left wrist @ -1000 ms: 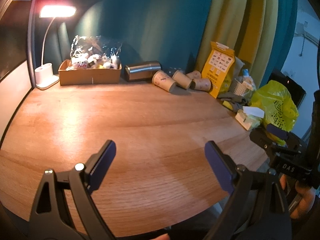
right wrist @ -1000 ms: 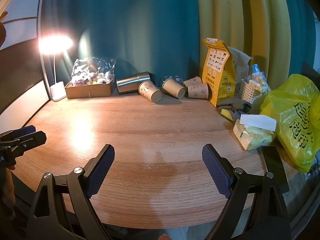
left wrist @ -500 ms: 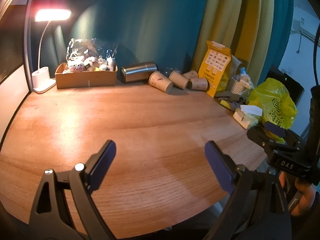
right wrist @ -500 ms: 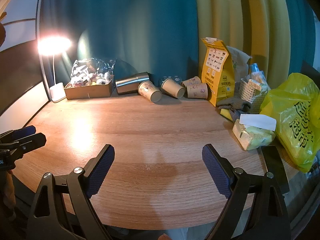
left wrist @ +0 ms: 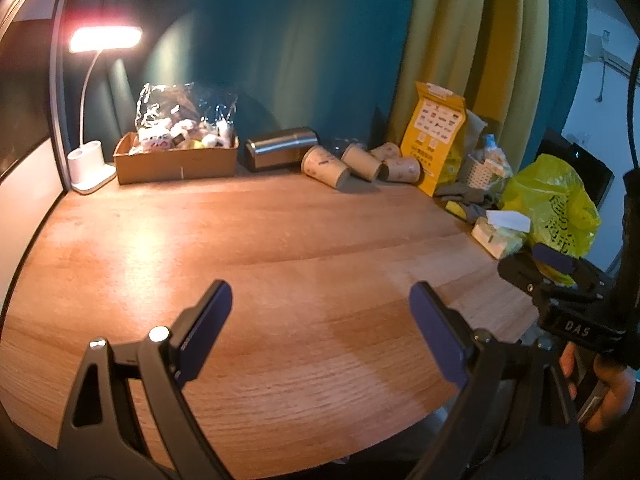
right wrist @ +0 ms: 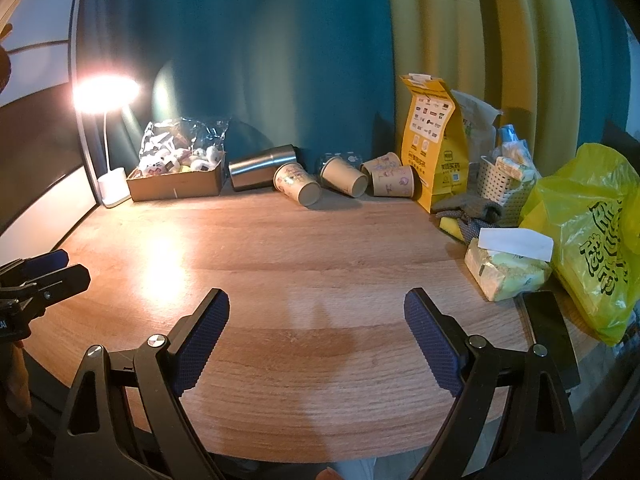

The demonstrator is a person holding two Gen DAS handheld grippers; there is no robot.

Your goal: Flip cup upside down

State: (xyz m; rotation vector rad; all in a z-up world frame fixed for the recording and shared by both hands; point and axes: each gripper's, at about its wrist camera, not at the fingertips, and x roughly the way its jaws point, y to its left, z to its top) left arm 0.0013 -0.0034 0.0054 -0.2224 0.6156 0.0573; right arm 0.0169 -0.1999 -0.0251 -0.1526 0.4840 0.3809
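Observation:
Several paper cups lie on their sides at the back of the wooden table; the nearest paper cup (left wrist: 325, 167) (right wrist: 298, 183) points its base toward me. A steel tumbler (left wrist: 281, 148) (right wrist: 262, 167) lies on its side to their left. My left gripper (left wrist: 320, 312) is open and empty over the table's front. My right gripper (right wrist: 316, 318) is open and empty over the front edge. The right gripper also shows at the right of the left wrist view (left wrist: 552, 264), and the left gripper at the left of the right wrist view (right wrist: 44, 272).
A cardboard box (left wrist: 176, 162) of wrapped items and a lit desk lamp (left wrist: 86, 160) stand at the back left. A yellow paper bag (right wrist: 434, 148), white basket (right wrist: 504, 184), tissue pack (right wrist: 508, 268) and yellow plastic bag (right wrist: 592, 236) crowd the right side.
The left gripper's view has tilted up and pulled back slightly. The right gripper has hardly moved. Both stay open.

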